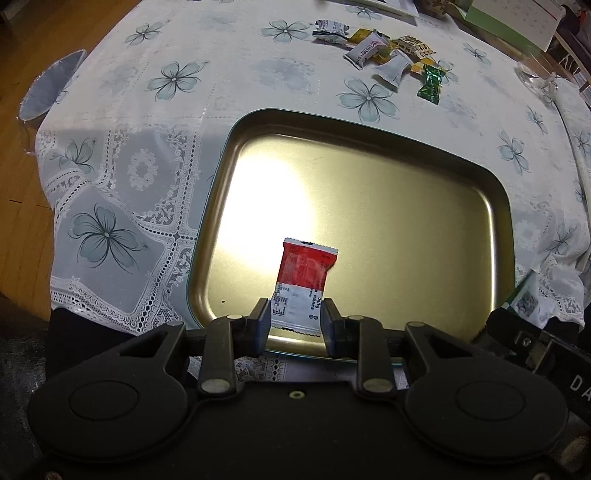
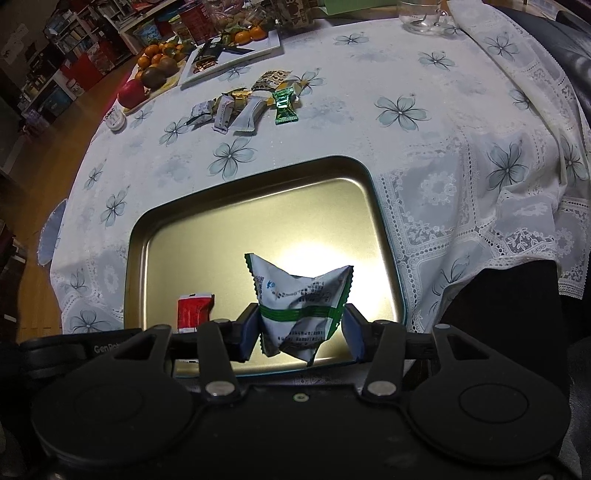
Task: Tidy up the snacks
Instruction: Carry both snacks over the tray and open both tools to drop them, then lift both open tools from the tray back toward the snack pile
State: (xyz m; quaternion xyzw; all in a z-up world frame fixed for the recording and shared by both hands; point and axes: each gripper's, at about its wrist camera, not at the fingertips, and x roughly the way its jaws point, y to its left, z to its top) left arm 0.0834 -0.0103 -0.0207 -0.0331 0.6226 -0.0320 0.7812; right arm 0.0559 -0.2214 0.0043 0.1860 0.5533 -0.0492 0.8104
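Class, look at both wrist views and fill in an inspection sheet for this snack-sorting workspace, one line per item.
Surface: floral lace tablecloth over the table.
Job's things: gold metal tray; red-and-white packet and white-and-green packet over it; loose snack pile beyond the tray.
Clutter: fruit, glass mug at the far edge.
Grippers: left gripper clamps the red-and-white packet; right gripper has the white-and-green packet between its jaws, one pad apparently clear.
Cables: nothing seen.
Surroundings: wooden floor, crowded shelves.
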